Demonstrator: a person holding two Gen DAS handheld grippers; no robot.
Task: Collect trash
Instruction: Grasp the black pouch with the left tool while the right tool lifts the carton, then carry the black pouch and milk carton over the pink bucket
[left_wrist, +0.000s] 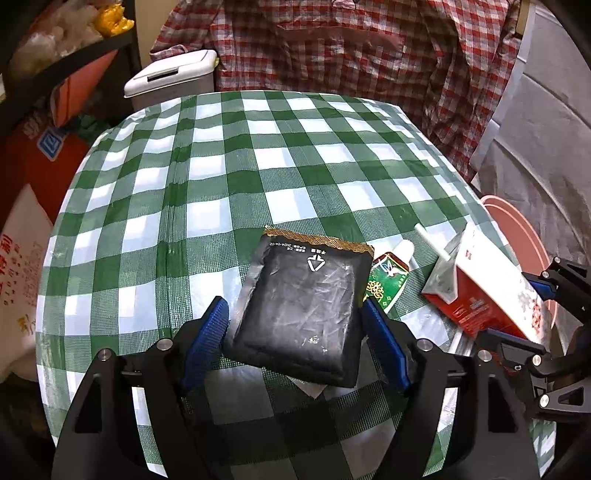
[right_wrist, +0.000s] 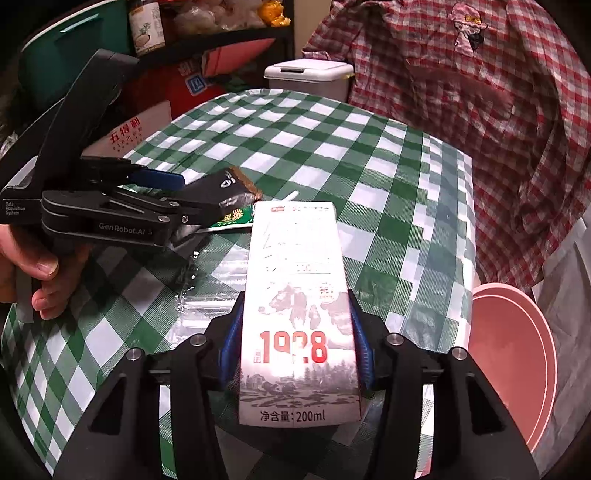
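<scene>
Left gripper (left_wrist: 295, 314): jaws wide, straddling black pouch (left_wrist: 301, 306), pads apart from it.
Right gripper (right_wrist: 295, 343): clamped on milk carton (right_wrist: 295, 295).
Black pouch: flat on checked worktop (left_wrist: 221, 155).
Green sachet (left_wrist: 386, 280): tucked just beside pouch.
Pink bin (right_wrist: 517, 350): beyond worktop edge.

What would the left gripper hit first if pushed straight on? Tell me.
Probably the black pouch: it already lies between the left gripper's open jaws, on the checked tablecloth. Depth is unclear.
</scene>
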